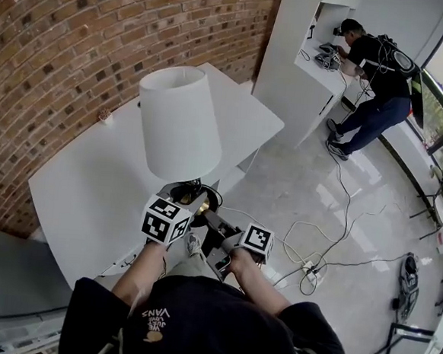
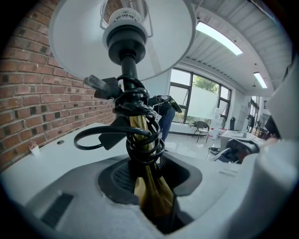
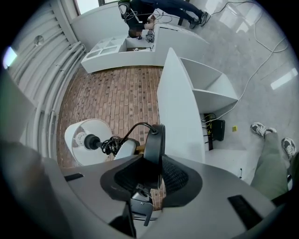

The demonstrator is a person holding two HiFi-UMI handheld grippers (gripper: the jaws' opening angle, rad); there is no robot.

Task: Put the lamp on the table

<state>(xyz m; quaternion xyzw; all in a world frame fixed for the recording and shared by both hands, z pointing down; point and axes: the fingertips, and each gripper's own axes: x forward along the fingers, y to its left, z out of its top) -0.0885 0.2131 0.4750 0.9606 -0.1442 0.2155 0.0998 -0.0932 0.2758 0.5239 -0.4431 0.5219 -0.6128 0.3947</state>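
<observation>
Red brick wall (image 1: 80,31) on the left. Pale glossy tiled floor (image 1: 356,213), loose black and white cables (image 1: 330,250) across it. Tall white shelving unit (image 1: 291,71); person in dark clothes (image 1: 373,93) bent there. Dark-framed windows (image 2: 187,93), long ceiling strip lights (image 2: 219,39) lit.

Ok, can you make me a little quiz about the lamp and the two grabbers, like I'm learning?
1. True or false: the lamp already stands on the white table.
2. What is the left gripper shut on? A the shade, B the brass stem, C the plug.
3. Fill in: the right gripper clamps the lamp's round black ____.
Key: 1 false, both grippers hold it up. 2 B. 3 base.
</observation>
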